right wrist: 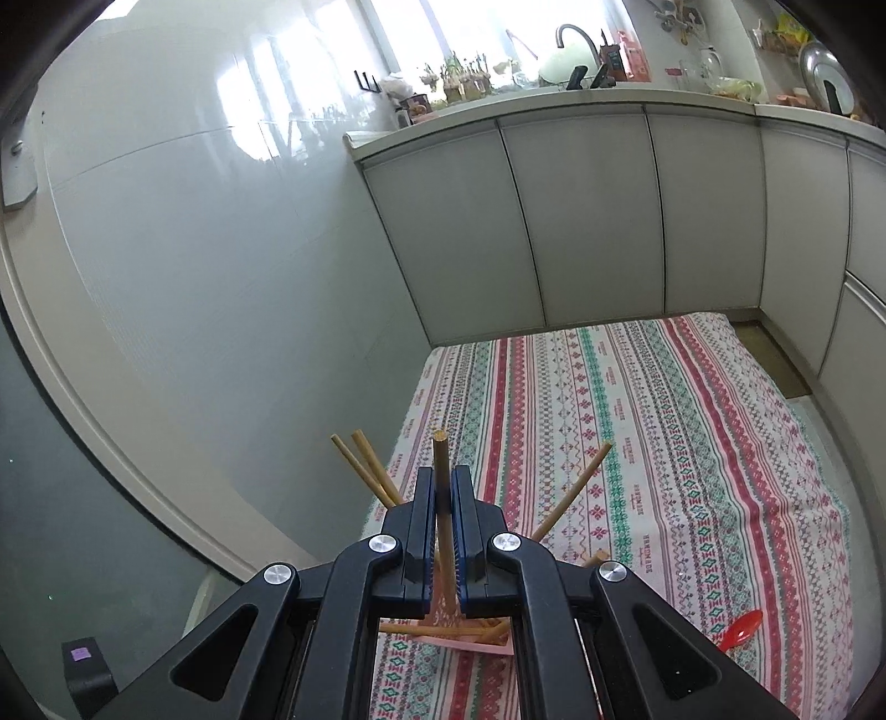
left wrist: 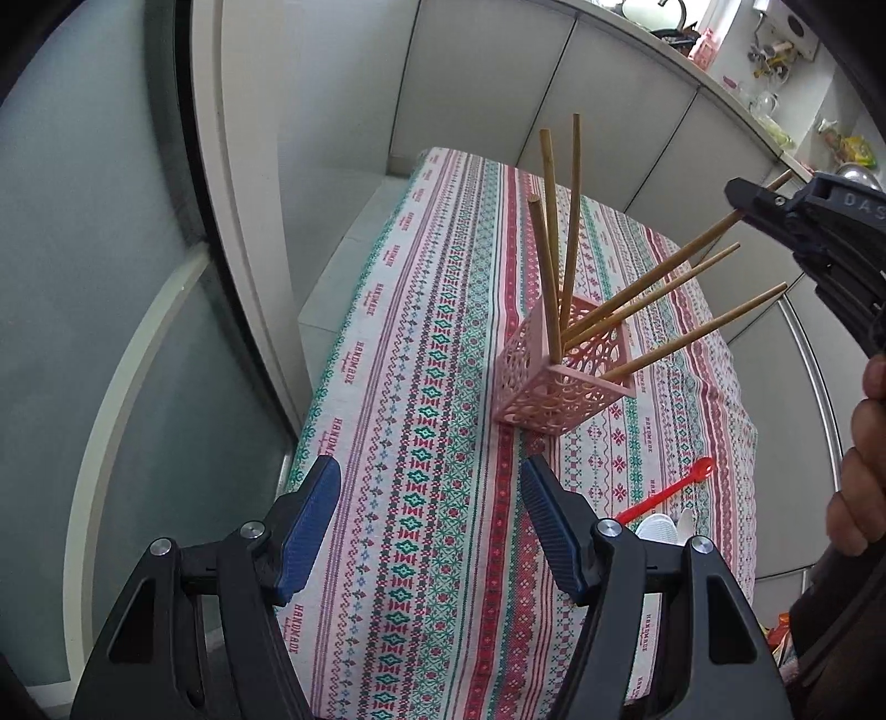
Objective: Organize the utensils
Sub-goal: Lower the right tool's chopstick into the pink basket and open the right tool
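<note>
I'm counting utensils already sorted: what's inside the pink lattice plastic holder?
Six wooden chopsticks stand fanned out in the pink lattice plastic holder; the right gripper is shut on one. Their lower ends and the holder's bottom are hidden by its walls.

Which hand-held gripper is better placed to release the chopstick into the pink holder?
Right hand-held gripper: already shut on the chopstick, whose lower end sits in the pink holder. Left hand-held gripper is open, empty, farther back.

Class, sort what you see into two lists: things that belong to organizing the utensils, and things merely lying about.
Belonging to the job:
pink holder
chopsticks standing in it
chopstick gripped by the right gripper
red spoon
white spoon

Lying about:
patterned tablecloth
worktop clutter
tap
</note>
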`<state>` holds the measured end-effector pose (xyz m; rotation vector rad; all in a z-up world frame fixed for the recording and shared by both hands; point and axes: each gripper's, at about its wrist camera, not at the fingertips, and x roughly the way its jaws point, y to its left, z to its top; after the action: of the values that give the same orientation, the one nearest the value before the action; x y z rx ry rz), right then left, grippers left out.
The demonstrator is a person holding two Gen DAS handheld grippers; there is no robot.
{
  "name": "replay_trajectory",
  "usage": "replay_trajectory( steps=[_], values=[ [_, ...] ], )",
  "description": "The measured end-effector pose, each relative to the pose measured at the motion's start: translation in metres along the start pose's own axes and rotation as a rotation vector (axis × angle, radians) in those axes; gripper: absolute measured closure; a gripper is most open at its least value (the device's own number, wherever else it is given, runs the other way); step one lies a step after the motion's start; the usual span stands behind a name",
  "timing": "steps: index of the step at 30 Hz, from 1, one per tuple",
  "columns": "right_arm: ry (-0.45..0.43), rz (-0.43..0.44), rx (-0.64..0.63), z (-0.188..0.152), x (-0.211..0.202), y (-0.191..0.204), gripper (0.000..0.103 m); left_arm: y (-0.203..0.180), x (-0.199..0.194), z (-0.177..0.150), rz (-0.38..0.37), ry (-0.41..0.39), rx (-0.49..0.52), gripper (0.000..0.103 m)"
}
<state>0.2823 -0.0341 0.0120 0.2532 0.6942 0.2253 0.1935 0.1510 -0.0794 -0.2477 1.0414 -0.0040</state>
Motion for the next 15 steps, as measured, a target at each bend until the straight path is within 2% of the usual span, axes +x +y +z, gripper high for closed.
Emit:
replay_trajectory(
  steps=[3, 7, 9, 15],
  values=[
    [0.018, -0.002, -0.001, -0.007, 0.008, 0.0, 0.096, 0.0, 0.0, 0.001, -0.003, 0.002, -0.003, 0.033],
    [0.062, 0.038, 0.051, -0.008, 0.008, -0.007, 0.092, -0.002, -0.002, 0.001, -0.004, -0.001, 0.002, 0.033],
    [0.061, 0.043, 0.054, -0.006, 0.004, -0.01, 0.089, -0.004, -0.001, 0.0, -0.007, -0.001, 0.009, 0.033],
    [0.044, 0.068, 0.045, 0.003, -0.017, -0.014, 0.089, -0.008, 0.004, -0.001, -0.017, 0.019, 0.009, 0.033]
  ],
)
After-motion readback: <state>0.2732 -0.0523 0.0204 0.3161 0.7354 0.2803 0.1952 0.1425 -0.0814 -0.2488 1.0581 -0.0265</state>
